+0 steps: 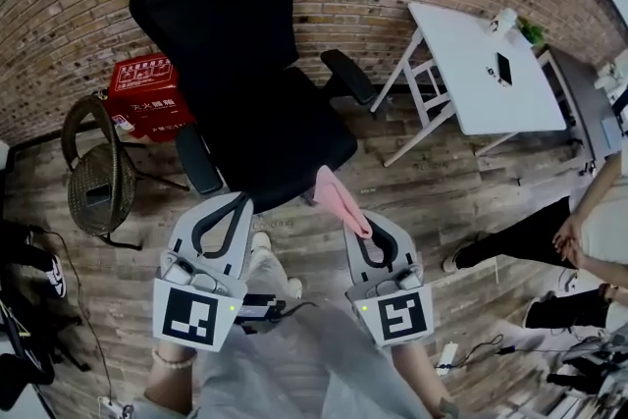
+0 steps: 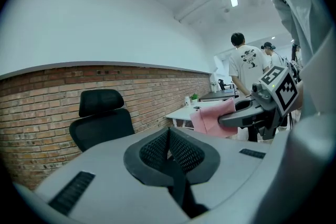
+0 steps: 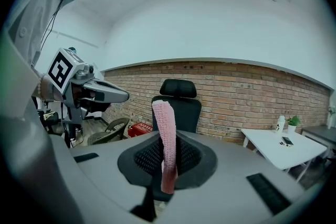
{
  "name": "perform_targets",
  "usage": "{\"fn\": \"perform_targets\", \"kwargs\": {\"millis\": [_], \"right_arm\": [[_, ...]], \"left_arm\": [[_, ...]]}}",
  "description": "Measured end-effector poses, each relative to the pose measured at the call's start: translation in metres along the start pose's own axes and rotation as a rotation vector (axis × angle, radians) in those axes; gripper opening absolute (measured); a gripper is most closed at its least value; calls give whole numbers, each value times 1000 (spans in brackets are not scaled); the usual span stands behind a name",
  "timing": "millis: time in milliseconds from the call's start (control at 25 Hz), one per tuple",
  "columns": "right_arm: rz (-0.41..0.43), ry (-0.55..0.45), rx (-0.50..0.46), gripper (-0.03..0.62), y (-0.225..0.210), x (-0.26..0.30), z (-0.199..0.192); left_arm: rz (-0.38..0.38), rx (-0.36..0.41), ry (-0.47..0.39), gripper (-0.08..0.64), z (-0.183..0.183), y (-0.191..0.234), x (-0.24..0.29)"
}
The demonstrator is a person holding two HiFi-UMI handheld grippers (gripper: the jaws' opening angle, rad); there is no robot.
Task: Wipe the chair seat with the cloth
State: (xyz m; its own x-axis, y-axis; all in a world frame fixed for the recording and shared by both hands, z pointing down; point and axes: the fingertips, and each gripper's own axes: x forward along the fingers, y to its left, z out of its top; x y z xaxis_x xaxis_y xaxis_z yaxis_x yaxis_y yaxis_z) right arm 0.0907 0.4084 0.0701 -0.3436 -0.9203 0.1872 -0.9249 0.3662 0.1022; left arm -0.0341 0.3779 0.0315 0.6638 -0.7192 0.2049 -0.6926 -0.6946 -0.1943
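Step in hand (judged): bringing the cloth to the seat; no wiping contact visible.
Task object: black mesh-backed office chair (image 1: 235, 44), its black padded seat (image 1: 304, 147) directly ahead of both tools, bare.
Cloth: pink knitted cloth (image 1: 338, 199), a narrow folded strip; in the head view its free end overlaps the front edge of the seat, while in the right gripper view it stands upright with the chair well beyond it. It looks apart from the seat.
Right tool (image 1: 361, 229): jaws pressed onto the lower end of the cloth; most of the strip sticks out free past the tips.
Left tool (image 1: 238, 207): jaws together, nothing between them; beside the right tool, near the seat's front left corner, touching nothing I can see.
How to do it well (judgement): tip the right tool down so the free length lies flat on the padding, not just its edge. Press lightly and use overlapping strokes from back to front. The grip is near one end, so the strip may fold under; drag it rather than push it.
Risk (judgement): a chair of this type may roll or swivel under the strokes; the left tool could steady the black armrest (image 1: 199, 162).
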Motion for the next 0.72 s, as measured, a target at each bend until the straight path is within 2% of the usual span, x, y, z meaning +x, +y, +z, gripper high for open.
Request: {"fn": "perform_targets", "kwargs": {"millis": [120,240,360,720], "right_arm": [[-9,9,1,52,-8,12,-3],[-14,6,-14,54,-14,29,-2],[-31,11,-27,54,-28,51,0],[-62,27,-9,54,-68,150,23]], "left_arm": [[-2,10,-10,18,1,11,14],[10,-25,-22,18,-1,27,31],[3,-20,-33,18,-2,46,55],[-37,9,-44,18,2,125,130]]}}
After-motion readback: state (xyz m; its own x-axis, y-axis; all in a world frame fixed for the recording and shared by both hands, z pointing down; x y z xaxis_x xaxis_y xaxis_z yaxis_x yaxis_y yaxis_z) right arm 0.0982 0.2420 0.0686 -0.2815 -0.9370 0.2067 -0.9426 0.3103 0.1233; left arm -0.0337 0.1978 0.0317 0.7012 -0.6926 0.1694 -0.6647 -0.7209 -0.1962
